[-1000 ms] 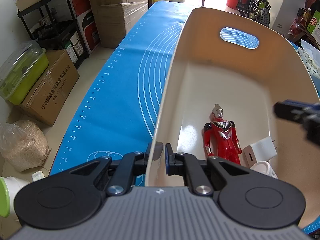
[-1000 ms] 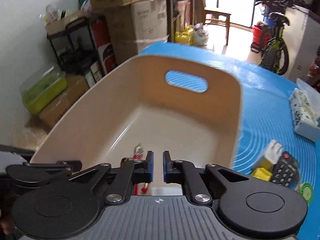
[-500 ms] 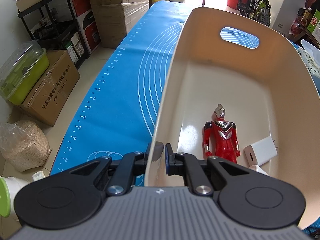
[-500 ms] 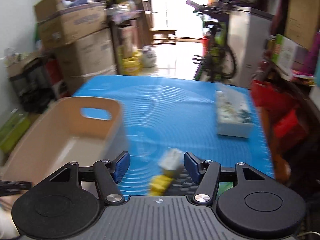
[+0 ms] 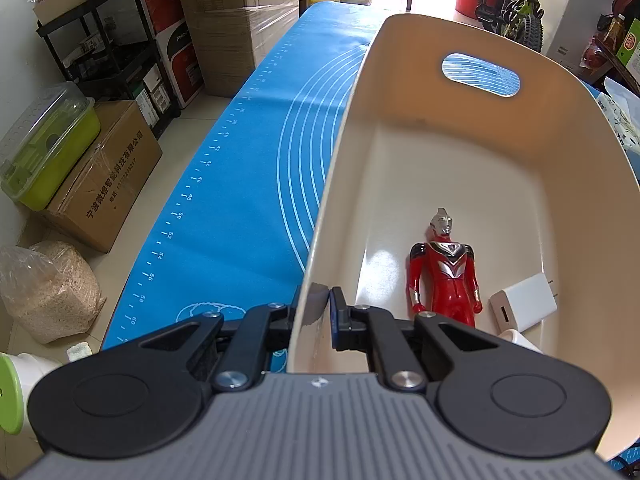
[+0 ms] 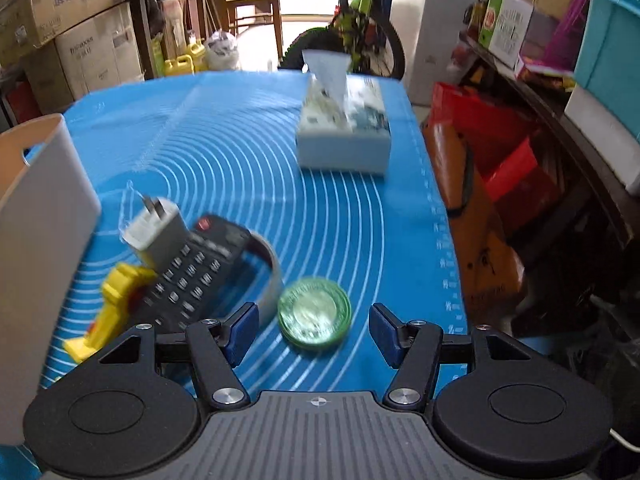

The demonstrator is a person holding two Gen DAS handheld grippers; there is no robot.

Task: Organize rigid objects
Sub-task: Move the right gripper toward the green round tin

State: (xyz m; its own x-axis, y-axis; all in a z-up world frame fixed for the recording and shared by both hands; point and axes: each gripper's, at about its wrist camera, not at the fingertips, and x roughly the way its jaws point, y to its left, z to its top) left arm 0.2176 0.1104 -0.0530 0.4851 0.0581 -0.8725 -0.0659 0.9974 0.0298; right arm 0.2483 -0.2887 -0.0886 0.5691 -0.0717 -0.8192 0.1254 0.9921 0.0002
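1. Green round tin [image 6: 315, 311] lies on the worktop's blue mat near its right edge, between my right claw [image 6: 310, 330], whose jaws have just been opening.
2. Left claw [image 5: 320, 312] clamps the bin [image 5: 332, 184] wall.
3. Next I lower and close squarely.

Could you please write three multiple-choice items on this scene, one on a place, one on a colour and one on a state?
1. Where does the red toy figure lie?
A. in the cream bin
B. on the blue mat
C. on the tissue box

2. What colour is the round lid?
A. red
B. green
C. white

3. How is the left gripper?
A. wide open
B. holding the remote control
C. shut on the bin's wall

Answers: 1 A, it lies on the bin's floor; 2 B, its rim is green; 3 C, its fingers pinch the wall.
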